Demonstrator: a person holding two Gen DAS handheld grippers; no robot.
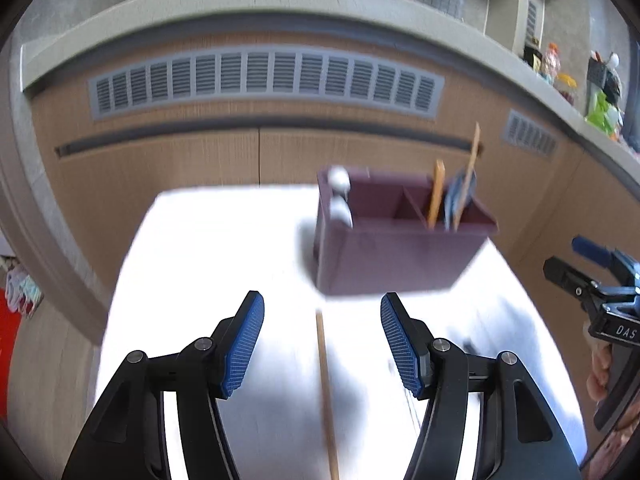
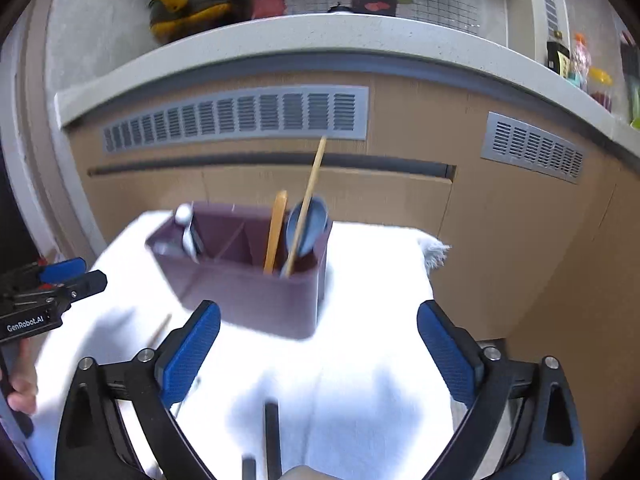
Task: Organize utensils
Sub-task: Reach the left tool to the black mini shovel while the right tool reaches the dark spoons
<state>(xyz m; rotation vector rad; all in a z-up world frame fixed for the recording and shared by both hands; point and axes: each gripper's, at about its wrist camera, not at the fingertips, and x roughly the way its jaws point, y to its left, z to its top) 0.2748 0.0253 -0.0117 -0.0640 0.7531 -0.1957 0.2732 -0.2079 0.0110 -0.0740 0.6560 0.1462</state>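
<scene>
A maroon utensil caddy (image 1: 400, 248) with several compartments stands on the white cloth. It holds a tall wooden chopstick (image 2: 308, 200), a flat wooden utensil (image 2: 276, 232), a blue spoon (image 2: 314, 220) and white-tipped pieces (image 2: 185, 220) at its left end. My left gripper (image 1: 322, 298) is open above a wooden chopstick (image 1: 326, 392) that lies on the cloth between the fingers, untouched. My right gripper (image 2: 319, 308) is open wide in front of the caddy. A dark utensil handle (image 2: 272, 432) lies on the cloth below and between its fingers.
The white cloth (image 2: 360, 360) covers a small table whose fringed corner (image 2: 434, 252) is at the right. Behind stands a wooden cabinet with grey vents (image 1: 264, 76) under a countertop (image 2: 280, 36) with bottles and a pan. A hand holds the left gripper (image 2: 76, 276).
</scene>
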